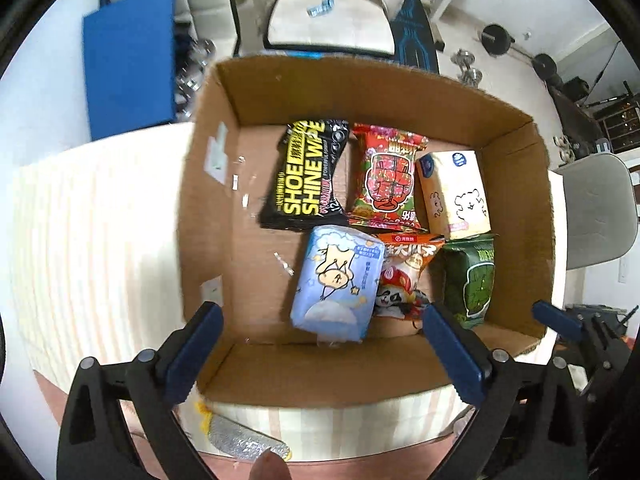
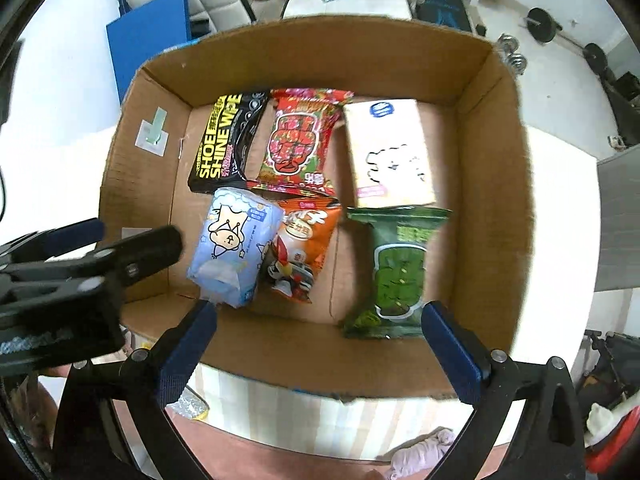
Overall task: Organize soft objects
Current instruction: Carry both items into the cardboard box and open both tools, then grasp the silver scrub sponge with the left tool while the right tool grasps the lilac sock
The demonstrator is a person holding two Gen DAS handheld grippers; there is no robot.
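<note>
An open cardboard box [image 1: 360, 92] [image 2: 328, 52] holds several soft packs: a black shoe shine wipe pack [image 1: 304, 172] [image 2: 224, 144], a red snack bag [image 1: 386, 176] [image 2: 298, 140], a cream tissue pack [image 1: 454, 194] [image 2: 386, 152], a light blue tissue pack [image 1: 336, 284] [image 2: 234, 246], an orange snack bag [image 1: 404, 276] [image 2: 304, 248] and a green snack bag [image 1: 470, 280] [image 2: 396, 272]. My left gripper [image 1: 324, 354] is open and empty above the box's near wall. My right gripper [image 2: 320, 354] is open and empty over the near wall, beside the green bag.
The box sits on a striped cloth surface [image 1: 88, 232]. A silvery foil pack [image 1: 244, 438] lies below the box's near edge. A blue board [image 1: 128, 60], a white chair [image 1: 332, 20] and gym weights [image 1: 496, 36] stand behind. The left gripper's body [image 2: 80, 276] crosses the right wrist view.
</note>
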